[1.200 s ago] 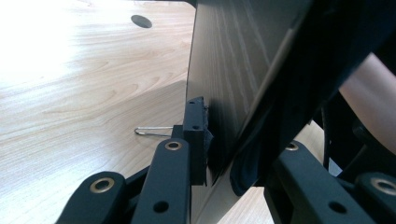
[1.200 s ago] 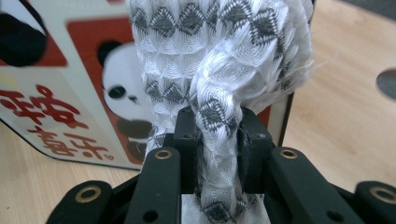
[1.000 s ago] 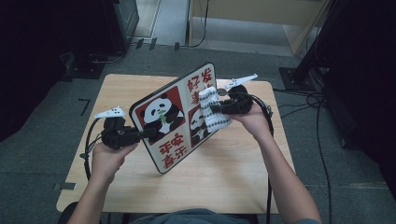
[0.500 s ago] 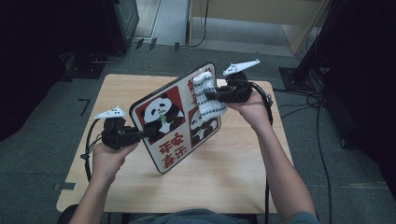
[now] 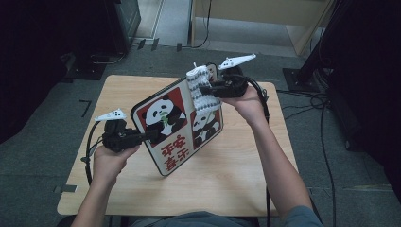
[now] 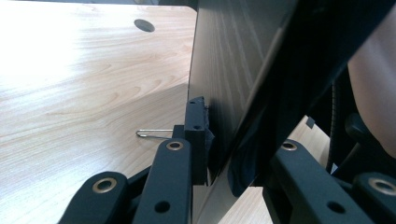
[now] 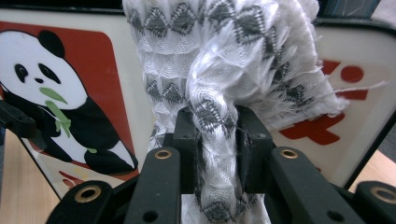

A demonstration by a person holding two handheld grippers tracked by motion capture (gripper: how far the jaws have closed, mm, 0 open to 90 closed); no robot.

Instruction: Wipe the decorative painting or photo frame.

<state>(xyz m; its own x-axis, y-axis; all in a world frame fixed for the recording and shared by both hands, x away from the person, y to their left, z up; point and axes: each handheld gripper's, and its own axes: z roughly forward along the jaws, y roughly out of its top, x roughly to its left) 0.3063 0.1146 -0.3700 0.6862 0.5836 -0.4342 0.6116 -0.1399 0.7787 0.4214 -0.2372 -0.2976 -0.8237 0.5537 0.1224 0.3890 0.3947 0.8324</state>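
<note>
Gripping the panda tray (image 5: pixel 177 126) by its left edge, left gripper (image 5: pixel 150 135) had jaws nearly shut, pinched right on the rim. Seen from the left gripper view: tray edge (image 6: pixel 219 107) squeezed between the two black jaws, plain back side rising steeply up from them, wooden table (image 6: pixel 84 93) off to the left of the jaws with a small bent wire clip (image 6: pixel 152 133) lying just beyond the left jaw. Held the tray tilted up off the table, printed side facing the right gripper (image 5: pixel 204 89). Over there, jaws also almost closed, clamped on a bunched white-and-grey woven cloth (image 5: pixel 201 90). From the right gripper view, cloth (image 7: pixel 219 70) squashed between the pads and fanning out above them, pressed against the tray face (image 7: pixel 60 93), near the upper right part, panda picture off to the left of the jaws.
</note>
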